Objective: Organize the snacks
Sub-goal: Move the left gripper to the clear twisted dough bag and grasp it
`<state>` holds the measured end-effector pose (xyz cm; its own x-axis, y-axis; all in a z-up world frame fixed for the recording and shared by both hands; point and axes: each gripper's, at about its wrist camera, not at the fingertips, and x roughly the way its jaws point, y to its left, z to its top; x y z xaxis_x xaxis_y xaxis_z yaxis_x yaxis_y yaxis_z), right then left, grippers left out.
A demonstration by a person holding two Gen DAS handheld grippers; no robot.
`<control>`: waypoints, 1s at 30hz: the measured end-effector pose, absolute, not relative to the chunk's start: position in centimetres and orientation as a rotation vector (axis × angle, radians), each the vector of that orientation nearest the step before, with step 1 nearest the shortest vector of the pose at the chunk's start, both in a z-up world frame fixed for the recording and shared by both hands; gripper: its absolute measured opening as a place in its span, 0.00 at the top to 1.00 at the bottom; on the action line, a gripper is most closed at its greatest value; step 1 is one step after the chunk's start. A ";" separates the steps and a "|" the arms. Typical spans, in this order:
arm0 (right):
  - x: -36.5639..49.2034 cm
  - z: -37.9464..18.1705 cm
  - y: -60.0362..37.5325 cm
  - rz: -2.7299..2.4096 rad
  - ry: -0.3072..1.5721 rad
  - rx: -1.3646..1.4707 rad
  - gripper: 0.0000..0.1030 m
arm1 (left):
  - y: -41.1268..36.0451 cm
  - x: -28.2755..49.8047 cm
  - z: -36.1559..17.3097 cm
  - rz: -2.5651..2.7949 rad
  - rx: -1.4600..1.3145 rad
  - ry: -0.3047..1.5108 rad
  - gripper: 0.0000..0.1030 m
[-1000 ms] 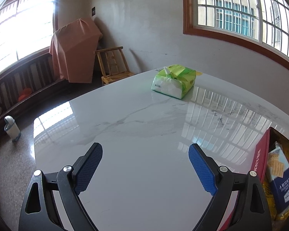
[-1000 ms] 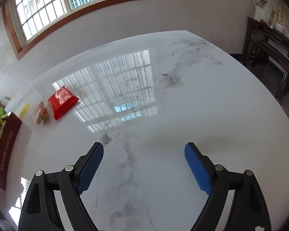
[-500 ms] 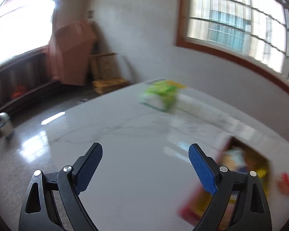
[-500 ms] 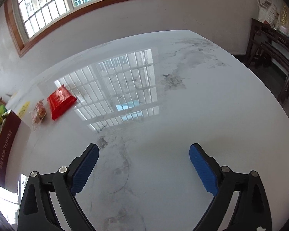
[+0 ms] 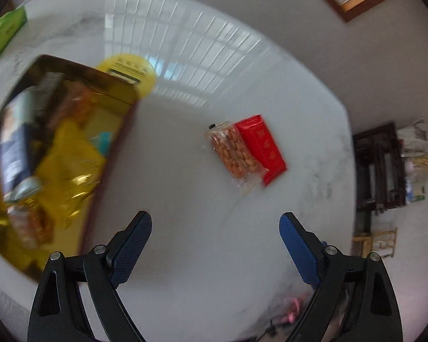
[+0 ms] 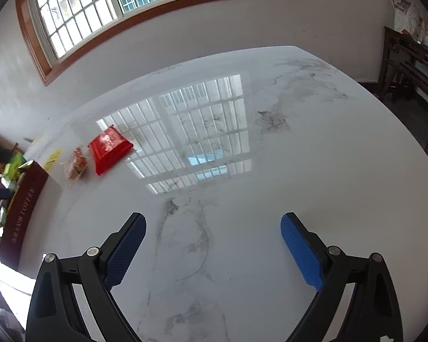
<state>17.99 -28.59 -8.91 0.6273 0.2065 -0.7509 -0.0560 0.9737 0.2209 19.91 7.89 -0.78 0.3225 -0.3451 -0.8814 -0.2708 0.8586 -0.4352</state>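
Left claw [image 5: 215, 246] (open) before slanted red packet [image 5: 262, 148]

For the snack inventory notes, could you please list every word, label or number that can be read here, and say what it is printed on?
"TOFFEE": gold letters on the dark red side of the snack box.
Smaller gold characters beside it on the same side: too small to read.
Yellow round sticker: print blurred, unreadable.
Red packet: pattern only, no legible text.
Blue packet in the box: blurred.

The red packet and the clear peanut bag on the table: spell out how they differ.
The red packet is opaque, hiding its contents; the peanut bag is clear, showing orange-brown nuts. The red packet lies farther from the snack box than the peanut bag. Both lie flat, side by side, outside the box.
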 end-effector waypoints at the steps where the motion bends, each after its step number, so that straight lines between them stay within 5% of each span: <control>1: 17.9 -8.9 -28.7 0.162 0.875 0.192 0.09 | 7.1 20.7 -1.4 -0.027 -0.564 1.271 0.12; 13: 17.1 -8.3 -29.5 0.241 0.815 0.273 0.09 | 4.1 27.3 -7.0 0.152 -0.632 1.362 0.15; 16: 16.9 -8.1 -29.9 0.252 0.797 0.295 0.09 | 3.4 27.8 -7.8 0.235 -0.612 1.369 0.28; 30: 16.6 -7.9 -30.4 0.274 0.767 0.335 0.08 | 2.6 28.5 -7.5 0.270 -0.612 1.331 0.28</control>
